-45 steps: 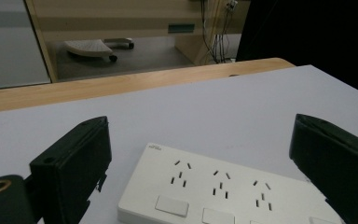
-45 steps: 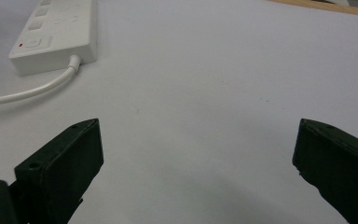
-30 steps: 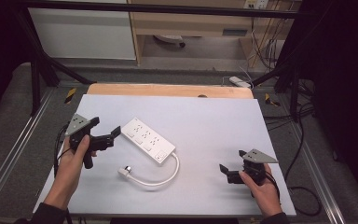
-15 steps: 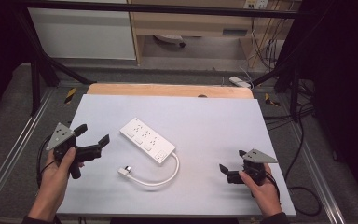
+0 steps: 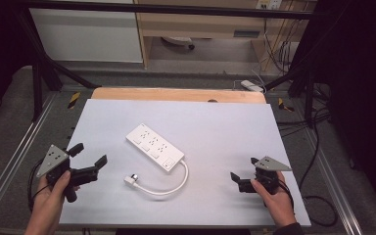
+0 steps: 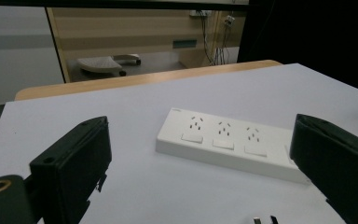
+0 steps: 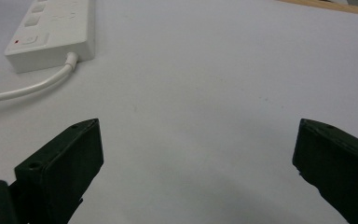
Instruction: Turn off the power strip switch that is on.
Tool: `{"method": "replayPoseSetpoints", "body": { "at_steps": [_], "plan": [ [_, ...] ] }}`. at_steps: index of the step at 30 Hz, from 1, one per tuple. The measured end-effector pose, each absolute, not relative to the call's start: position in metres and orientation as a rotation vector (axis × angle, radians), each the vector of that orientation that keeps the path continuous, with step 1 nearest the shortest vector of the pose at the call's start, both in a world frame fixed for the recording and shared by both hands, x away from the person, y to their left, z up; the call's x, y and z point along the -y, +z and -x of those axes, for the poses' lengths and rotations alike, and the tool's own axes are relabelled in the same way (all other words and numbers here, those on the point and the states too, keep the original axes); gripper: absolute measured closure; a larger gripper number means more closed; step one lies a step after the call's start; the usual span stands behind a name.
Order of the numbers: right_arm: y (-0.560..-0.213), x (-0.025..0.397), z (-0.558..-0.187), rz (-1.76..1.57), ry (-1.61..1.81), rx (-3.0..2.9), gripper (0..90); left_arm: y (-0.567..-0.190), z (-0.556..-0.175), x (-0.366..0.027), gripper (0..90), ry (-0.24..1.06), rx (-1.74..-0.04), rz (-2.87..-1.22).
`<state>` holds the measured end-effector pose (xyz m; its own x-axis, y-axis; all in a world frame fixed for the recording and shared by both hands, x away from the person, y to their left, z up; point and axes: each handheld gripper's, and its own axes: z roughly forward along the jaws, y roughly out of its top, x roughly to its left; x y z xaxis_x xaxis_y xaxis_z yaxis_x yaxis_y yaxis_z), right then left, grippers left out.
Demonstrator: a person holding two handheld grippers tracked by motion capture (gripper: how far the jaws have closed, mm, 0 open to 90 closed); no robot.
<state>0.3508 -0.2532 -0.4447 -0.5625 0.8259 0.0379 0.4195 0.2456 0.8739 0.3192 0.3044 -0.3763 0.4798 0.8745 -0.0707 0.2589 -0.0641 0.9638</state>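
High view shows the power strip (image 5: pixel 154 147) lying flat and slantwise near the middle of the white table (image 5: pixel 225 122); its white cord (image 5: pixel 169 187) loops out from the near end and curls back to the plug (image 5: pixel 129 179), which rests on the table just in front of the strip. My left claw (image 5: pixel 89 164) sits at the near left corner, jaws spread wide and holding nothing, aimed toward the strip but well apart from it; my right claw (image 5: pixel 239 180) is at the near right, also wide and empty, with bare table ahead of it.

From the left gripper view the strip (image 6: pixel 228 144) lies between my two black jaws, farther off, with three sockets and three switches facing up, and the prongs of the plug (image 6: pixel 263 219) peep in at the bottom edge. From the right gripper view I see the end of the strip (image 7: pixel 51 32) with its red switch light and the cord (image 7: pixel 32 86) leaving it.

I judge the strip a stiff, light plastic bar with smooth, rather slippery sides — best pinched across its narrow width near the middle, so it does not swing; the cord is limp and springy and will drag behind. The plug is small and hard — I would take it by its body, not the prongs, and close squarely so it cannot twist out.
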Motion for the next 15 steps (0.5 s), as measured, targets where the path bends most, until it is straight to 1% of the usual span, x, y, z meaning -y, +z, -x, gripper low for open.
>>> {"method": "replayPoseSetpoints", "body": {
  "at_steps": [5,9,15],
  "plan": [
    [-0.445,0.254,-0.351,-1.137,1.259,-2.088,2.1,-0.388,-0.311,-0.303,5.2,0.665,-1.0,-1.611],
    [-0.445,0.254,-0.351,-1.135,1.256,-2.088,2.2,-0.407,-0.304,-0.299,5.3,0.635,-1.013,-1.641],
    [-0.446,0.255,-0.353,-1.165,1.219,-2.085,2.3,-0.429,-0.293,-0.295,5.4,0.608,-1.008,-1.715]
  ]
}}
